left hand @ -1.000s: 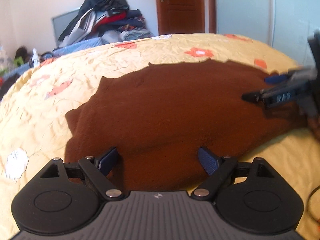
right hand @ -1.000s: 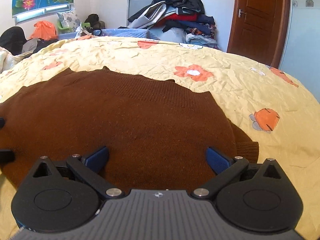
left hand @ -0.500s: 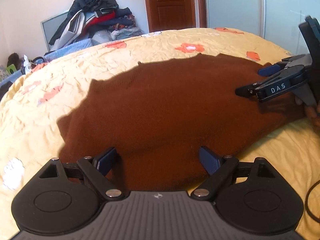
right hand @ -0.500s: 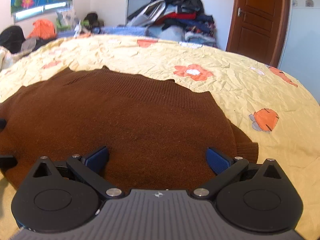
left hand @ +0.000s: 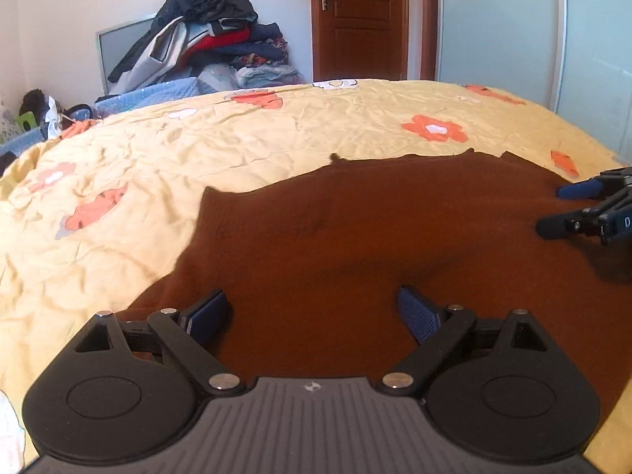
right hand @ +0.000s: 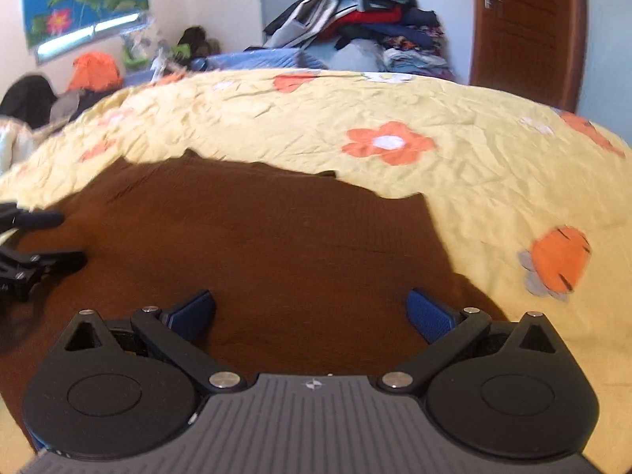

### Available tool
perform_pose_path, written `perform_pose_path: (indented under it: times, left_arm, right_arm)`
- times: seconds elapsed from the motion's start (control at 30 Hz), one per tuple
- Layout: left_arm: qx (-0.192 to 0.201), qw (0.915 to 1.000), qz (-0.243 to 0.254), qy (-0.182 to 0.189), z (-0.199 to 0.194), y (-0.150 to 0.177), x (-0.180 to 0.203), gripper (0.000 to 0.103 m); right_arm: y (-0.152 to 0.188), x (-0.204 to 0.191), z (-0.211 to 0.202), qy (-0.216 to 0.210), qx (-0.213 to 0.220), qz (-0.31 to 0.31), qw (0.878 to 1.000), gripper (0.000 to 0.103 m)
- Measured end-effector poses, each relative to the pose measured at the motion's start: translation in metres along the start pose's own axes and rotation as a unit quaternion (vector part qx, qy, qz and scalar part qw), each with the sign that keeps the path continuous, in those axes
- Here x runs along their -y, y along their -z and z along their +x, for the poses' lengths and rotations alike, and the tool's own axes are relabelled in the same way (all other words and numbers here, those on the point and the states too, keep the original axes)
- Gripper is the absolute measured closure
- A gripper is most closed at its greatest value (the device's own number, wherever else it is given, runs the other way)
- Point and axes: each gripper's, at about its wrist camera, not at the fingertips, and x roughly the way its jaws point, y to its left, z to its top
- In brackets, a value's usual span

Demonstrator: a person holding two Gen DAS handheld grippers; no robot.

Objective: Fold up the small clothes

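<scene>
A brown knitted garment (left hand: 355, 237) lies spread flat on the yellow flowered bedspread (left hand: 197, 150); it also shows in the right wrist view (right hand: 256, 245). My left gripper (left hand: 312, 312) is open and empty above the garment's near left part. My right gripper (right hand: 312, 312) is open and empty above its near right part. The right gripper also shows at the right edge of the left wrist view (left hand: 568, 209), and the left gripper at the left edge of the right wrist view (right hand: 47, 237).
A pile of clothes (left hand: 205, 35) lies beyond the bed's far side, beside a grey panel (left hand: 118, 47). A brown door (left hand: 355, 19) and a pale wardrobe (left hand: 513, 27) stand at the back. More clutter (right hand: 94, 75) lies under a flower picture.
Both grippers have moved forward over the garment and tilted, so more bedspread and room show. The right wrist view is now blurred by motion. Both stay open.
</scene>
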Motion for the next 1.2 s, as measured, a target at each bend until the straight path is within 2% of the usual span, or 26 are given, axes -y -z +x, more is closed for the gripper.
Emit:
perform_pose_path:
  times: [0.07, 0.13, 0.2, 0.23, 0.33, 0.37, 0.47, 0.5, 0.57, 0.6, 0.63, 0.67, 0.7, 0.77, 0.8, 0.83, 0.87, 0.9, 0.93, 0.97, 1.0, 1.03, 1.07, 1.1, 1.17, 1.2]
  left_arm:
    - [0.000, 0.9999, 0.002, -0.015, -0.008, -0.003, 0.000, 0.009]
    - [0.027, 0.9992, 0.004, -0.029, -0.024, -0.006, -0.001, 0.010]
    - [0.061, 0.9978, -0.009, -0.025, -0.036, -0.011, -0.014, 0.009]
    - [0.062, 0.9976, -0.021, -0.024, -0.034, -0.020, -0.025, 0.009]
    - [0.030, 0.9968, -0.066, -0.035, -0.005, -0.045, -0.053, 0.009]
    - [0.007, 0.9961, -0.081, -0.034, 0.012, -0.054, -0.063, 0.009]
    - [-0.056, 0.9908, -0.121, -0.022, 0.056, -0.071, -0.083, 0.012]
    - [-0.071, 0.9892, -0.128, -0.010, 0.067, -0.073, -0.086, 0.027]
    - [-0.072, 0.9905, -0.116, -0.012, 0.076, -0.078, -0.082, 0.050]
    - [-0.071, 0.9914, -0.110, -0.009, 0.076, -0.080, -0.078, 0.076]
    - [-0.073, 0.9914, -0.109, -0.002, 0.076, -0.083, -0.077, 0.094]
    - [-0.066, 0.9922, -0.105, -0.008, 0.073, -0.084, -0.075, 0.095]
    - [-0.051, 0.9941, -0.093, -0.024, 0.070, -0.086, -0.072, 0.097]
    - [-0.026, 0.9956, -0.065, -0.061, 0.067, -0.084, -0.068, 0.098]
    - [-0.032, 0.9945, -0.063, -0.077, 0.074, -0.083, -0.071, 0.098]
    - [-0.046, 0.9932, -0.067, -0.083, 0.083, -0.077, -0.074, 0.098]
    - [-0.026, 0.9938, -0.060, -0.090, 0.083, -0.073, -0.074, 0.098]
    - [-0.020, 0.9941, -0.053, -0.093, 0.081, -0.071, -0.071, 0.098]
    - [-0.022, 0.9941, -0.053, -0.092, 0.078, -0.072, -0.070, 0.098]
    - [-0.022, 0.9943, -0.053, -0.090, 0.074, -0.073, -0.070, 0.097]
    - [-0.019, 0.9939, -0.056, -0.093, 0.068, -0.073, -0.071, 0.092]
    - [-0.014, 0.9923, -0.068, -0.102, 0.060, -0.073, -0.074, 0.090]
    - [-0.006, 0.9895, -0.090, -0.112, 0.049, -0.072, -0.078, 0.088]
    - [0.002, 0.9868, -0.117, -0.112, 0.037, -0.071, -0.082, 0.085]
    - [0.019, 0.9831, -0.165, -0.078, 0.015, -0.065, -0.083, 0.077]
    - [0.020, 0.9829, -0.172, -0.062, 0.009, -0.062, -0.079, 0.065]
  right_arm:
    - [-0.003, -0.005, 0.000, 0.002, -0.007, -0.012, 1.000, 0.000]
    - [-0.009, -0.002, -0.008, -0.004, -0.012, 0.009, 1.000, 0.000]
    - [-0.013, 0.015, -0.027, -0.016, 0.021, 0.058, 0.998, 0.000]
    - [-0.014, 0.027, -0.033, -0.020, 0.037, 0.080, 0.996, 0.000]
    - [-0.024, 0.059, -0.027, 0.018, 0.028, 0.122, 0.992, 0.000]
    - [-0.029, 0.066, -0.019, 0.033, 0.017, 0.127, 0.991, 0.005]
    - [-0.044, 0.078, 0.010, 0.026, -0.020, 0.130, 0.991, 0.010]
    - [-0.048, 0.078, 0.020, 0.022, -0.029, 0.125, 0.991, 0.013]
    - [-0.054, 0.072, 0.036, 0.025, -0.039, 0.102, 0.994, 0.015]
    - [-0.055, 0.068, 0.039, 0.020, -0.036, 0.084, 0.996, 0.033]
    - [-0.056, 0.064, 0.040, 0.000, -0.033, 0.067, 0.997, 0.052]
    - [-0.060, 0.064, 0.043, -0.019, -0.042, 0.071, 0.996, 0.089]
    - [-0.063, 0.066, 0.041, -0.029, -0.038, 0.083, 0.995, 0.089]
    - [-0.068, 0.069, 0.027, -0.018, 0.009, 0.079, 0.997, 0.089]
    - [-0.069, 0.077, 0.024, -0.015, 0.025, 0.098, 0.995, 0.089]
    - [-0.065, 0.085, 0.027, -0.015, 0.024, 0.121, 0.992, 0.089]
    - [-0.059, 0.088, 0.036, -0.008, 0.005, 0.129, 0.992, 0.089]
    - [-0.051, 0.087, 0.043, 0.001, 0.012, 0.116, 0.993, 0.091]
    - [-0.047, 0.082, 0.042, 0.007, 0.019, 0.107, 0.994, 0.091]
    - [-0.047, 0.081, 0.039, 0.007, 0.017, 0.111, 0.994, 0.081]
    - [-0.047, 0.080, 0.035, 0.001, 0.013, 0.120, 0.993, 0.059]
    - [-0.047, 0.077, 0.029, -0.001, 0.007, 0.126, 0.992, 0.042]
    - [-0.048, 0.073, 0.022, 0.008, 0.008, 0.127, 0.992, 0.013]
    - [-0.046, 0.066, 0.010, 0.021, 0.027, 0.122, 0.992, 0.006]
    - [-0.042, 0.049, -0.015, 0.017, 0.063, 0.097, 0.993, 0.005]
    - [-0.041, 0.041, -0.023, 0.007, 0.068, 0.088, 0.994, 0.005]
